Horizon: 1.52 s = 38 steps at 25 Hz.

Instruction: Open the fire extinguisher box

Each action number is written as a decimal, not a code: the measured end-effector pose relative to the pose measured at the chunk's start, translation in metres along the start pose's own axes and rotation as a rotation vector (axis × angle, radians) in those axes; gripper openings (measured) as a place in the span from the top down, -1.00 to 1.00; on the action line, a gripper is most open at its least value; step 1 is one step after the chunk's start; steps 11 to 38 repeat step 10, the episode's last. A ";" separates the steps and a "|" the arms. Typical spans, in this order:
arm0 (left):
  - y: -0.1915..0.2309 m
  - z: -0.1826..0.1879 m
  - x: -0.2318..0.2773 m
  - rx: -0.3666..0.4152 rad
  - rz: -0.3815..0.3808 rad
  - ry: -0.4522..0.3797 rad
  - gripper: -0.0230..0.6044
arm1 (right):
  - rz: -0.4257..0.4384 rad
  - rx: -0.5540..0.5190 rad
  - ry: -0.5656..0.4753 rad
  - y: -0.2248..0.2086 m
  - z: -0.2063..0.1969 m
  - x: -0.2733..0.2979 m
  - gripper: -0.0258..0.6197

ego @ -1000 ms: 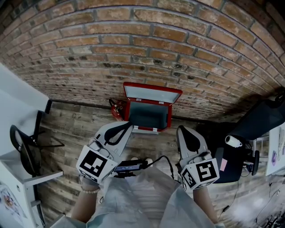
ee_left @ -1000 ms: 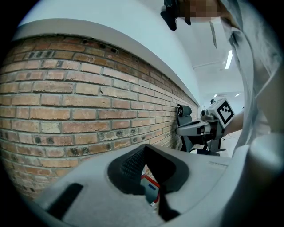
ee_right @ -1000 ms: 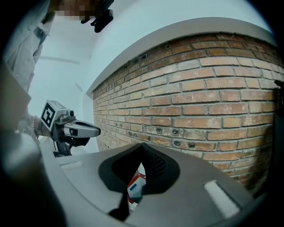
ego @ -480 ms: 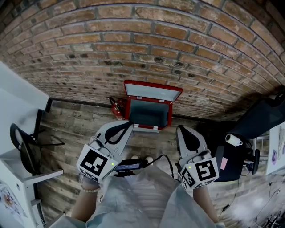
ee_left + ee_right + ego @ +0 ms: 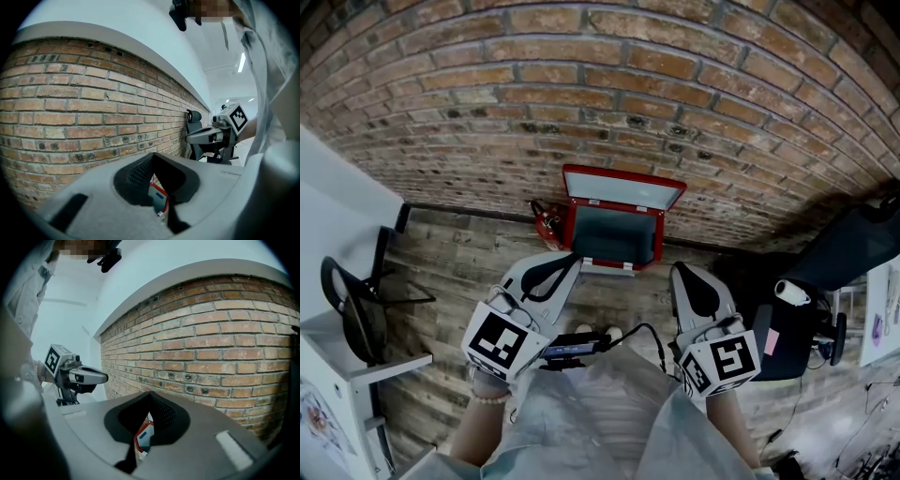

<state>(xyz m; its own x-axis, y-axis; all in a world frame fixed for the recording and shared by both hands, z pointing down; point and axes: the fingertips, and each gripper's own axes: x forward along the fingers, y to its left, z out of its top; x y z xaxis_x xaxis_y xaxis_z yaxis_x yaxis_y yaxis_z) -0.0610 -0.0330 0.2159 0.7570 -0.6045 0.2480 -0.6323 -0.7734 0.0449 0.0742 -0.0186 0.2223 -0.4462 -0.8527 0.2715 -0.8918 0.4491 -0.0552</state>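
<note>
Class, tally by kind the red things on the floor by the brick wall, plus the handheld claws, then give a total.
fire extinguisher box: 1
fire extinguisher: 1
claws: 2, the left claw and the right claw
Total: 4

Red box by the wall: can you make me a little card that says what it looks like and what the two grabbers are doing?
box: red box on the wooden floor, against the brick wall
lid: lid is up, box is open
inside: dark, nothing to make out
beside it: small red fire extinguisher, just left of the box
left gripper: jaws together, holding nothing, short of the box
right gripper: jaws together, holding nothing, short of the box
</note>
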 end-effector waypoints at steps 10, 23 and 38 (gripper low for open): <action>0.000 0.000 -0.001 -0.006 0.004 0.000 0.94 | 0.001 -0.003 0.001 0.002 -0.001 -0.001 0.91; 0.000 0.000 -0.001 -0.006 0.004 0.000 0.94 | 0.001 -0.003 0.001 0.002 -0.001 -0.001 0.91; 0.000 0.000 -0.001 -0.006 0.004 0.000 0.94 | 0.001 -0.003 0.001 0.002 -0.001 -0.001 0.91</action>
